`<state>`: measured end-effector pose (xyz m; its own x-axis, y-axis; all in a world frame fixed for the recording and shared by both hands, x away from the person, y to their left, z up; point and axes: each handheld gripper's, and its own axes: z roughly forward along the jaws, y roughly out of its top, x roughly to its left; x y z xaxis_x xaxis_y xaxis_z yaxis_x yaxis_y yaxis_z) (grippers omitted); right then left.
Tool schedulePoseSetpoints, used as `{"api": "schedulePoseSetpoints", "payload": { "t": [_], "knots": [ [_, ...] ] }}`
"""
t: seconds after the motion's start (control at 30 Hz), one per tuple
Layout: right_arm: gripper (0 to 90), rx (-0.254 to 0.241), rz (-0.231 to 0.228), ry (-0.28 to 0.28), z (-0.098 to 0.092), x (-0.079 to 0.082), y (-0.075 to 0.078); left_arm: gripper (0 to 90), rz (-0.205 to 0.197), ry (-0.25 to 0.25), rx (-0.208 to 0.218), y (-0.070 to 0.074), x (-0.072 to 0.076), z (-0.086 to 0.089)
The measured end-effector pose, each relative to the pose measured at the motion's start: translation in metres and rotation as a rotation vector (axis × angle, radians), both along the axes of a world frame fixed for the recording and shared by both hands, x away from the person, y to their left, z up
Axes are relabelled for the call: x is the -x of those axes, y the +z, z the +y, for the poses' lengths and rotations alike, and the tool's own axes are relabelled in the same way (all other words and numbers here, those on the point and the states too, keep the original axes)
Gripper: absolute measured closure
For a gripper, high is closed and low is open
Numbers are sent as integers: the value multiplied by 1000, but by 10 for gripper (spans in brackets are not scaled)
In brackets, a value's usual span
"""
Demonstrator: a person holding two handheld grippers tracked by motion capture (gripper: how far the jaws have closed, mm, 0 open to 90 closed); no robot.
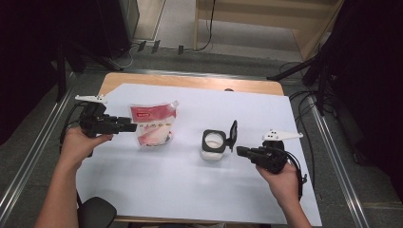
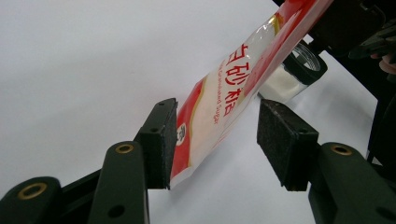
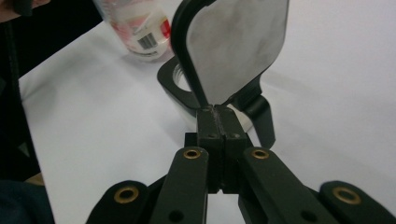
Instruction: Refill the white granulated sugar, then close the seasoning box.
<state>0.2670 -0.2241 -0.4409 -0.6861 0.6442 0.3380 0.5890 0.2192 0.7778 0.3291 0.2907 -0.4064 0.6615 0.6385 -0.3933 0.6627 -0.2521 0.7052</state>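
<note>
Standing near the bench's left edge, the sugar bag (image 2: 219, 107) leans between the left gripper (image 2: 217, 142)'s half-open jaws, while the right gripper (image 3: 217, 122)'s shut jaws pinch the jar (image 1: 213, 145)'s lid (image 3: 233, 46) mid-bench.

Each black gripper (image 1: 127, 126) (image 1: 240, 151) has brass-ringed pivots, square foam pads, a pale three-cornered top plate.

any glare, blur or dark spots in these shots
High view: white table cover evenly lit, surroundings nearly black, sugar bag print too small to read. Left gripper view: bag sharp by the pads, the jar behind it soft. Right gripper view: open lid greyish and dull with no glare, bag at top blurred, left edge dark.
</note>
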Motion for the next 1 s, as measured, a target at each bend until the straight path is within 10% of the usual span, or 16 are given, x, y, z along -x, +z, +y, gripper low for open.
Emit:
{"api": "schedulePoseSetpoints", "payload": {
  "t": [1.0],
  "knots": [
    [891, -19, 22, -60, 6, -30, -2, 452, 14, 121, 4, -11, -2, 35]
  ]
}}
